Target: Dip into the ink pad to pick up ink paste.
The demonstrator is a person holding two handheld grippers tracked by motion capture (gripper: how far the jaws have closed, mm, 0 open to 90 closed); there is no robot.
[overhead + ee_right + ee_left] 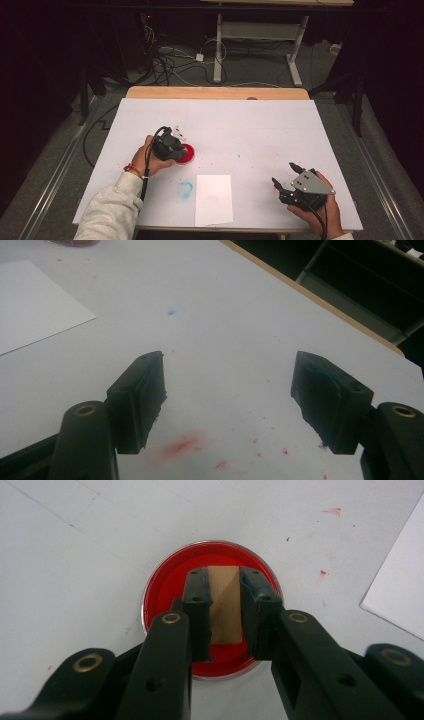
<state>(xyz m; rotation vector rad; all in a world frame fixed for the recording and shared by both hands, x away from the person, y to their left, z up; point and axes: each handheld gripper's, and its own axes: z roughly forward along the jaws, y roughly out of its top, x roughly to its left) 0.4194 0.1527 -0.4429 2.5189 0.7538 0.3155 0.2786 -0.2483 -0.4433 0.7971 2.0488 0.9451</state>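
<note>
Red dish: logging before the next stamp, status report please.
Left gripper shut on wooden block, over red dish. Right gripper open, idle above table. Nothing in the way.

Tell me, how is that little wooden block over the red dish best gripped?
By its two long flat sides, coming straight down from above. The wooden block is narrow with parallel faces, so the left gripper jaws sit flush on either side, over the red dish. The right gripper waits open over the table.

White table (260, 125): red dish (187, 154), paper sheet (214, 199), paint smudges.
</note>
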